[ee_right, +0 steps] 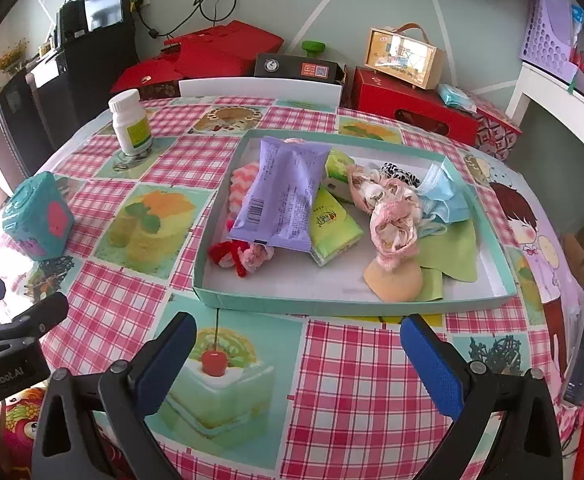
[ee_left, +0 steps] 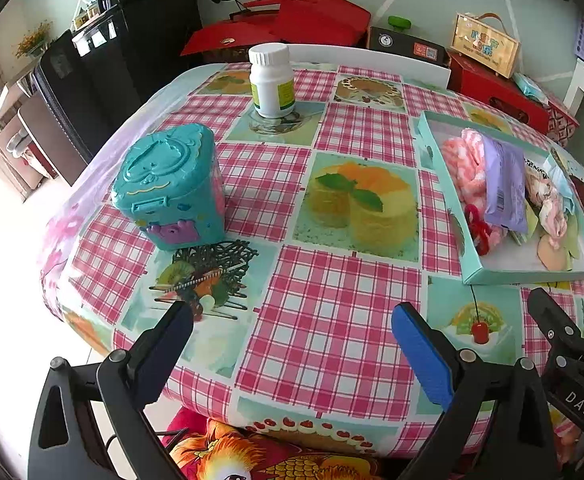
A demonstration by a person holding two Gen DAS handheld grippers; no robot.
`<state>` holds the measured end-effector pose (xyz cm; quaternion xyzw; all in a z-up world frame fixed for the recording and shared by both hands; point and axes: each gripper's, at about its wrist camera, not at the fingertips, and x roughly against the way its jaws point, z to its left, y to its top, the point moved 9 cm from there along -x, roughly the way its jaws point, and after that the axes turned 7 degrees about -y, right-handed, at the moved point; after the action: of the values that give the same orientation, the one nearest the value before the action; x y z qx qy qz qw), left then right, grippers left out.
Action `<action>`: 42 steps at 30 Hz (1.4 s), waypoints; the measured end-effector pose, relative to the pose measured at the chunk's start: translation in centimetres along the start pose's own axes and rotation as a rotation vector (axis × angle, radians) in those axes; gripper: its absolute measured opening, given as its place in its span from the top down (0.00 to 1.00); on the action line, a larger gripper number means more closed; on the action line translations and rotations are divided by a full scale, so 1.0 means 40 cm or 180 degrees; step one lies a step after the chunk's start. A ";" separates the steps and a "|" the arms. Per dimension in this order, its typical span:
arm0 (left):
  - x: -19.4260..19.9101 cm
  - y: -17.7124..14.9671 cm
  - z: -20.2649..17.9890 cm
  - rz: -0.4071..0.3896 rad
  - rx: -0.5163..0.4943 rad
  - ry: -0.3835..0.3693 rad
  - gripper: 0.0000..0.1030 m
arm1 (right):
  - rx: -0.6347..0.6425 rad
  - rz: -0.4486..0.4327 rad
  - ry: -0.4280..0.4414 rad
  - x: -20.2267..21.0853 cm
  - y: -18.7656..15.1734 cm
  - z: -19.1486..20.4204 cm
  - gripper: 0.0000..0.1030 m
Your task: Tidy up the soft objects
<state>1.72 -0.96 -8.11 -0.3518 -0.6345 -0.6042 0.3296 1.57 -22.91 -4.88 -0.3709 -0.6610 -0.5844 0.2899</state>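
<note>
A shallow teal tray point(ee_right: 331, 306) point(ee_left: 531, 276) sits on the checked tablecloth and holds soft things: a purple wipes pack point(ee_right: 284, 196) point(ee_left: 505, 188), a green tissue pack point(ee_right: 331, 224), a pink-and-white fluffy cloth point(ee_right: 240, 184) point(ee_left: 463, 168), a red knitted piece point(ee_right: 228, 256) point(ee_left: 479, 228), a pink floral scrunchie point(ee_right: 391, 224), a blue face mask point(ee_right: 439, 196), a green cloth point(ee_right: 451, 248) and a beige pad point(ee_right: 393, 282). My right gripper point(ee_right: 297, 364) is open just in front of the tray, nothing between its fingers. My left gripper point(ee_left: 292, 352) is open over the table's near edge, left of the tray.
A teal toy box point(ee_left: 172, 188) point(ee_right: 36, 216) stands at the table's left side, and a white pill bottle point(ee_left: 272, 80) point(ee_right: 130, 122) toward the back. Red boxes point(ee_right: 411, 108), a black box and a wooden case line the wall behind.
</note>
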 end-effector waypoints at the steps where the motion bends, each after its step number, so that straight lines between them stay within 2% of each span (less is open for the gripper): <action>1: 0.001 0.000 0.000 -0.0004 0.0004 0.0002 0.03 | -0.0005 0.0003 0.0002 -0.001 0.000 -0.001 0.00; 42: 0.002 0.004 -0.009 -0.0032 -0.0053 -0.0001 0.03 | 0.0045 -0.0060 -0.0031 0.010 0.004 0.001 0.00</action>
<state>1.80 -1.30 -7.95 -0.3515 -0.6312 -0.6110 0.3235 1.47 -22.79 -4.48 -0.3655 -0.6700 -0.5806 0.2837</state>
